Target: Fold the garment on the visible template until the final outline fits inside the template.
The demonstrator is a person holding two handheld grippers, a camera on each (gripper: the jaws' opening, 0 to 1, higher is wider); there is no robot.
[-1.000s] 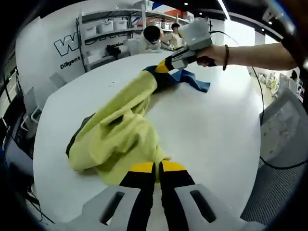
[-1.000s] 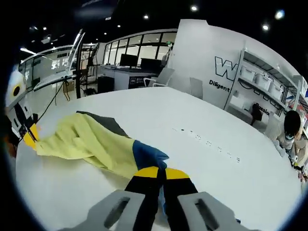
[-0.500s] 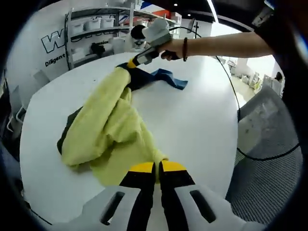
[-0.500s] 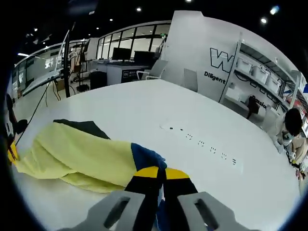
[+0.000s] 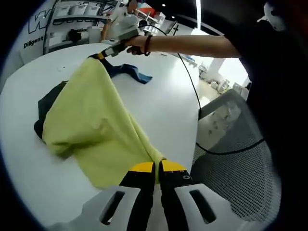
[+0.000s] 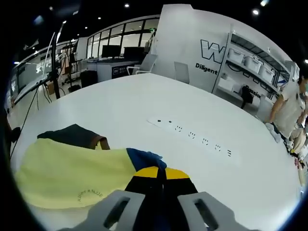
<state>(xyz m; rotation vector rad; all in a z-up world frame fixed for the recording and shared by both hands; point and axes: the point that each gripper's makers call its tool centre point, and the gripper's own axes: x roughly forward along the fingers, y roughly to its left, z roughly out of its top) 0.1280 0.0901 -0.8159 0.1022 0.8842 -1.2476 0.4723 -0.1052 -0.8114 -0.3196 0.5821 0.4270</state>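
Pinching the yellow garment (image 5: 91, 120) between pressed-together jaws, both grippers face wall lettering (image 6: 208, 68) reading "Diligent".

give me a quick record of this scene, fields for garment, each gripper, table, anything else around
garment: yellow garment with blue and dark parts, stretched between the two grippers, partly lifted off the table
left gripper: left gripper, jaws shut on a yellow edge
right gripper: right gripper, jaws shut on the fabric where yellow meets blue
table: large white table with a row of small marks
template: no outline that I can make out
background: shelving with white bins, mesh chair
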